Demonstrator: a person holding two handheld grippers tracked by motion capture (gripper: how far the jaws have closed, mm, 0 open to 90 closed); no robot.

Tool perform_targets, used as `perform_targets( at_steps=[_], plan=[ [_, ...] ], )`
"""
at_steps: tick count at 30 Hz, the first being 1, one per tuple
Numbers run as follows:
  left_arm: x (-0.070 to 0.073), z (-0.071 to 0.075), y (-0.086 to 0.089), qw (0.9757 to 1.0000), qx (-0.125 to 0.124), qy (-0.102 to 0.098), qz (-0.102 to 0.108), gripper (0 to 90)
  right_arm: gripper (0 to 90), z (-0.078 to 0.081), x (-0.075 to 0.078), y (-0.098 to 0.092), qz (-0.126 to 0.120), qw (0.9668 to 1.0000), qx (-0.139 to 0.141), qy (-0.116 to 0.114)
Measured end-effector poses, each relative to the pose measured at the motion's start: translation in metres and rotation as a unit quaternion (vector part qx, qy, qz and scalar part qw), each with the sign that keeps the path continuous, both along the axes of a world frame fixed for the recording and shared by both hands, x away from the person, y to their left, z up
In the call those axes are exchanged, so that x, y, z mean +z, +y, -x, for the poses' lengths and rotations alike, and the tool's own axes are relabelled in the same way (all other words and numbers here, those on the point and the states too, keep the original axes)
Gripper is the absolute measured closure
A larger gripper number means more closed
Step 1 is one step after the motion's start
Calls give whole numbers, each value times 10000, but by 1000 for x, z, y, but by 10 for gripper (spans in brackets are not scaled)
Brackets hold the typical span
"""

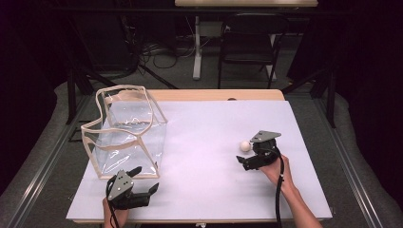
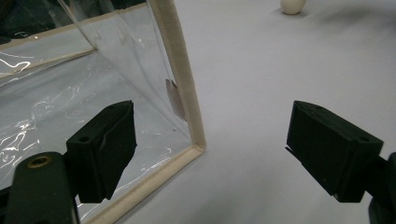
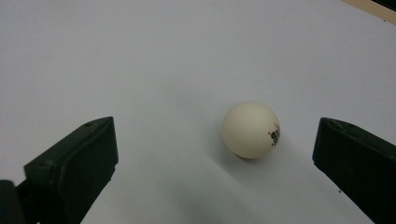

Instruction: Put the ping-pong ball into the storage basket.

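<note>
A: A dim room is seen behind, with a folding chair point(image 1: 247, 40) and floor cables beyond the table; the work surface is a white sheet point(image 1: 209, 142) laid over the tabletop.

B: And what is being worked on?

A: A small white ball point(image 1: 244, 146) is rested on the sheet, well to the right of the clear bag point(image 1: 126, 130). The bag is stood upright with its beige-trimmed mouth left open at the top, probably so the ball can be dropped in.

B: How is the right gripper point(image 1: 247, 156) held?

A: It is pointed toward the bag's side of the table, just beside the ball. In the right gripper view the ball point(image 3: 251, 129) is framed between the two jaws, nearer the right-hand one, and is touched by neither. The jaws are spread wide, apparently in readiness for a grasp.

B: And the left gripper point(image 1: 142, 179)?

A: It is held low at the bag's near corner, jaws likewise spread, nothing gripped. In the left gripper view the bag's trimmed corner edge point(image 2: 187, 93) is seen between the jaws, so a steadying hold on the bag may be intended. Both forearms are brought in from the near edge.
</note>
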State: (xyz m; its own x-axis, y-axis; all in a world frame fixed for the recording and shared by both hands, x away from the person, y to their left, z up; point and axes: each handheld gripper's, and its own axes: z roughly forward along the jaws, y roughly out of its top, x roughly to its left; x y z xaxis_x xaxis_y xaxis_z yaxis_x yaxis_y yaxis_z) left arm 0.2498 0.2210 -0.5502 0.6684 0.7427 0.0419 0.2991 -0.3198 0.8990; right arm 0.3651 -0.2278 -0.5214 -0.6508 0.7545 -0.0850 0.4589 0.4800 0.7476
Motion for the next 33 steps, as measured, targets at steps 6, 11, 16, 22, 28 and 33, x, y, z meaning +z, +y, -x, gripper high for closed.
perform_targets(
  at_steps=[6,11,16,22,28,33],
  plan=[
    [0,-1,0,10000,-15,-11,-8,159,0,-12,-1,0,30,9999,-106,38],
    [0,-1,0,10000,-2,-1,1,159,0,-23,-2,-2,-61,9997,-188,139],
    [0,-1,-1,10000,-25,-15,-12,159,0,-30,-4,0,-90,9995,-225,192],
    [-1,-1,0,10000,1,-15,31,159,0,-38,-10,0,-115,9991,-255,312],
    [-1,-1,0,10000,-12,-1,13,159,0,-39,-12,-3,-166,9987,-293,375],
    [-1,-1,1,10000,1,-2,21,159,1,-40,-16,-3,-148,9984,-314,449]
  ],
)
